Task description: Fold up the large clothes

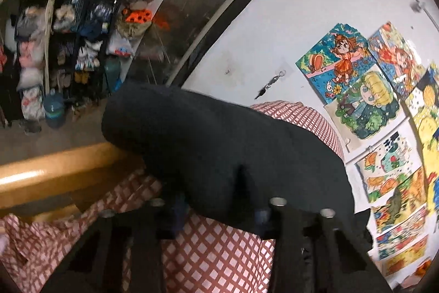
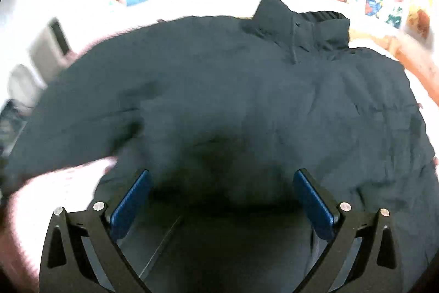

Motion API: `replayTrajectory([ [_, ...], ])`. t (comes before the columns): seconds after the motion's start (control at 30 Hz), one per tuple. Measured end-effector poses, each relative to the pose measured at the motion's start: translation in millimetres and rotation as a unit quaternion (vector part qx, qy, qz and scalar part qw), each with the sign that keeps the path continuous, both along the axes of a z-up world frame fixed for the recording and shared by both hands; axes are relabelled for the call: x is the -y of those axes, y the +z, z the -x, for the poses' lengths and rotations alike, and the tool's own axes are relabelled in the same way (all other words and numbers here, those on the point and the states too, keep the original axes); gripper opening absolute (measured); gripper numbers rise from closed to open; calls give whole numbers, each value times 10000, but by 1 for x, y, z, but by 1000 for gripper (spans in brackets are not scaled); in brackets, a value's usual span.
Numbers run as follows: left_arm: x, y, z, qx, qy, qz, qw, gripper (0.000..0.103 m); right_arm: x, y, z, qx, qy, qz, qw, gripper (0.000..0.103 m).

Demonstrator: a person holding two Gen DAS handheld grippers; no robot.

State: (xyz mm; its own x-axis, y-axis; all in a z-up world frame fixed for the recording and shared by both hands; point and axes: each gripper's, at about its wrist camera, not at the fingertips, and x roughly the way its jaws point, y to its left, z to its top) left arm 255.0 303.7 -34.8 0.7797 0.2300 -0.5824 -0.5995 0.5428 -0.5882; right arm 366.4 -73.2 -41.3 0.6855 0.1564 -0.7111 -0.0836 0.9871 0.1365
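Note:
A bulky black jacket (image 2: 247,89) lies spread on the bed, its stand-up collar (image 2: 301,26) at the far side. My right gripper (image 2: 222,183) hovers just over the jacket's near part, its blue pads (image 2: 131,199) wide apart with nothing pinched between them. In the left wrist view a thick fold of the black jacket (image 1: 219,142) bulges out ahead of my left gripper (image 1: 219,213). Its jaws stand close together on that fold, and the cloth half hides the blue pads (image 1: 179,210).
A red-and-white checked sheet (image 1: 219,251) covers the bed, with a wooden bed rail (image 1: 55,172) to the left. Beyond stand cluttered dark shelves (image 1: 68,32), a blue water bottle (image 1: 53,109) and a door (image 1: 197,26). Children's drawings (image 1: 356,73) hang on the white wall.

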Motion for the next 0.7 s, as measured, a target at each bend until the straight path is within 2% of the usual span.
replayTrajectory([
  [0.07,3,11,-2,-17,-14,-196,9998,15,10,8,22,88,161,150,9997,102],
  [0.13,7,21,-2,59,-46,-314,9995,11,21,12,43,153,200,372,9990,102],
  [0.27,23,58,2,336,-288,-755,9962,7,61,16,57,260,40,581,9980,101],
  [0.37,53,100,2,564,-616,-1369,9871,6,88,22,71,323,-116,486,9982,101],
  [0.47,98,148,1,871,-1085,-2017,9695,6,108,25,81,362,-268,295,9985,101],
  [0.57,143,180,-3,1149,-1610,-2443,9493,6,127,27,87,474,-427,80,9979,101],
  [0.7,218,209,-12,1355,-2458,-3057,9098,6,154,27,95,640,-656,-197,9956,102],
])
